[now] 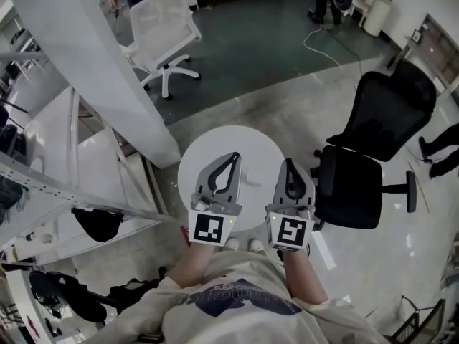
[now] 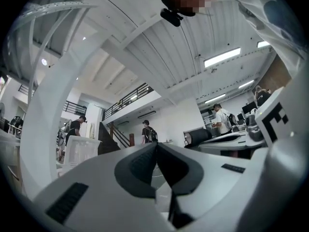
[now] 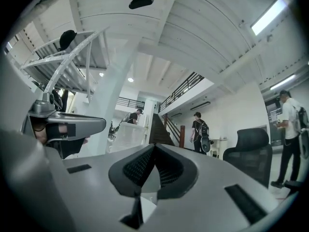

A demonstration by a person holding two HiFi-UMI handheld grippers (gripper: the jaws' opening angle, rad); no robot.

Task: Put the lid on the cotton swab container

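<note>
Close in front of the person's chest, the left gripper [image 1: 234, 158] and the right gripper [image 1: 288, 163] are hanging side by side over one round tabletop [image 1: 215, 143], both pointing away from the body and roughly level. The left fingers [image 2: 140, 166] are pressing together tip to tip with nothing between them. The right fingers [image 3: 137, 166] are doing the same, so both grippers are sitting empty. Both gripper views are looking out across the room, not down at the tabletop. Below the fingers, in the gap between the two grippers, one small pale shape [image 1: 252, 183] is lying on the tabletop. It is too small to tell whether it is the container, the lid or the two together, and its long axis cannot be read. The grippers may be hiding more beneath them. So I am judging that the task's thing is lying downward from the fingers rather than ahead of them, a little nearer the right gripper. Counting: two grippers, one tabletop, one pale shape, and no container or lid that I can count with certainty. Farther out, one black chair [image 1: 358, 178] is standing just beside the tabletop on the right, and one white chair [image 1: 163, 20] is standing well apart at the upper left.
</note>
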